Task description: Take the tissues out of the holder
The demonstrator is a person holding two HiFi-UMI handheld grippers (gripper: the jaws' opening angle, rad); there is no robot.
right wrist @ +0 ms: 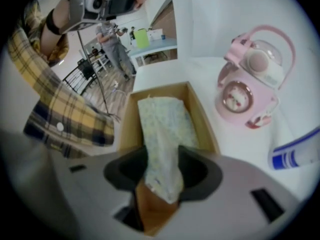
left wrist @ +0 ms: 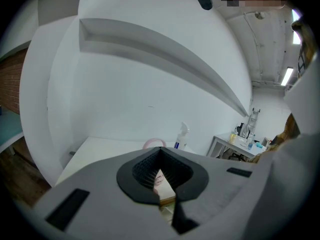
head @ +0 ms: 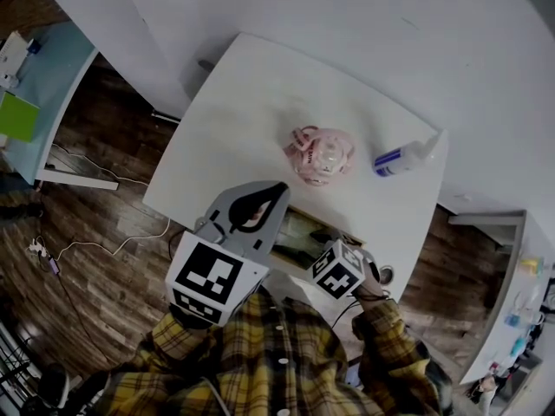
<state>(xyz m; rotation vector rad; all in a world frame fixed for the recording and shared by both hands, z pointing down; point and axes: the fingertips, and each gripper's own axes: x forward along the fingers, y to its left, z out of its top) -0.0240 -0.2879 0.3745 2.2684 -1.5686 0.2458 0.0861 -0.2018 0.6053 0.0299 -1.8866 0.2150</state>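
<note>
An open wooden holder [right wrist: 204, 115] stands at the table's near edge, and a pale patterned tissue pack [right wrist: 162, 129] rises out of it. My right gripper [right wrist: 161, 181] is shut on the pack's near end, just above the holder. In the head view the holder [head: 299, 232] shows between the two grippers, and only the right gripper's marker cube [head: 338, 269] is visible. My left gripper [head: 279, 186] hovers over the table just left of the holder, jaws shut with nothing held. Its tips [left wrist: 161, 150] meet in the left gripper view.
A pink bottle with a handle [head: 319, 154] [right wrist: 250, 84] stands on the white table [head: 234, 120] beyond the holder. A white-and-blue spray bottle [head: 403, 157] [right wrist: 295, 154] lies to its right. White walls close in behind; wooden floor lies left of the table.
</note>
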